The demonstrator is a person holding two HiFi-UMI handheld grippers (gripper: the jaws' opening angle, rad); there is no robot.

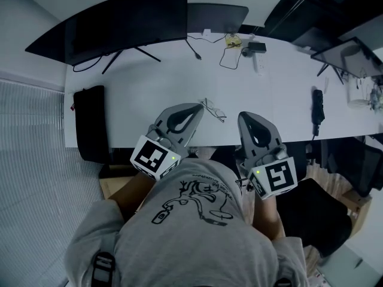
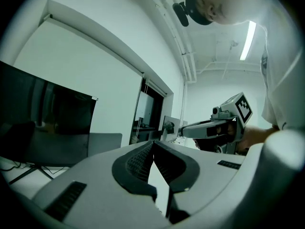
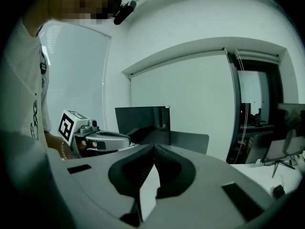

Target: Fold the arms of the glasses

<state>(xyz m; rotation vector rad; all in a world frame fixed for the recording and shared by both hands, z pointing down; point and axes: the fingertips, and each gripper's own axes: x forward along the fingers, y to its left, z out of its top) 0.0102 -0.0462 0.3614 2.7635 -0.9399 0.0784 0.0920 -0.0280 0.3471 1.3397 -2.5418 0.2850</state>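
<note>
Thin wire-framed glasses (image 1: 213, 109) lie on the white desk (image 1: 137, 94) near its front edge, between my two grippers. In the head view my left gripper (image 1: 199, 107) is just left of the glasses with its tips close to them, and it is shut and empty. My right gripper (image 1: 242, 116) is to the right of the glasses, also shut with nothing in it. Both grippers hang above the desk's front edge. In the left gripper view the jaws (image 2: 153, 143) meet and the right gripper (image 2: 224, 124) shows beyond them. In the right gripper view the tips (image 3: 154, 146) touch. Neither gripper view shows the glasses.
A wide dark monitor (image 1: 119, 23) stands at the back left and a second screen (image 1: 350, 55) at the right. A black case (image 1: 90, 121) lies at the desk's left end, and a black device (image 1: 318, 109) lies at the right. Cables and small gadgets (image 1: 239, 43) sit at the back.
</note>
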